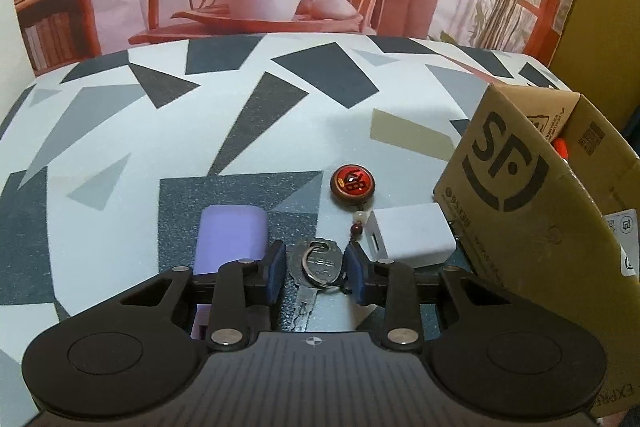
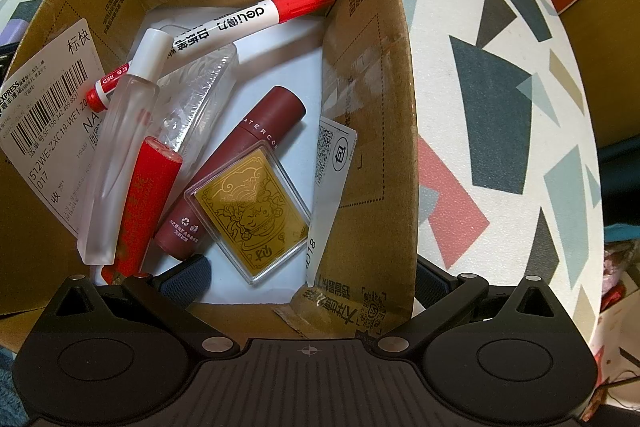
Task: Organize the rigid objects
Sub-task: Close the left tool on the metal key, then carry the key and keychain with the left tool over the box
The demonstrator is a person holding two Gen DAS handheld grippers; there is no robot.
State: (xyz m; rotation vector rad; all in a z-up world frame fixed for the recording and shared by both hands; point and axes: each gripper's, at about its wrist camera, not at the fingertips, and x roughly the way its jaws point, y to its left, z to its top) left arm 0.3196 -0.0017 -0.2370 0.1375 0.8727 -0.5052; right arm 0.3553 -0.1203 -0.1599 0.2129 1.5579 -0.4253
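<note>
Left gripper is seen low over the patterned table, its blue pads set on either side of a key's head; pads look just beside the metal, contact cannot be confirmed, so grip cannot be told. Key lies flat, blade pointing near. A beaded cord runs from its ring far-right to a red charm. A purple block lies just left of the fingers, a white charger just right, touching the box at the right edge.

Right gripper is held over the open box, fingers spread wide, nothing between them; the box's right wall stands between the fingers. Inside are noted: red marker leaning at the far wall, clear bottle at left, red tube beside it, maroon tube in the middle, gold card in clear case resting on the maroon tube's near end
</note>
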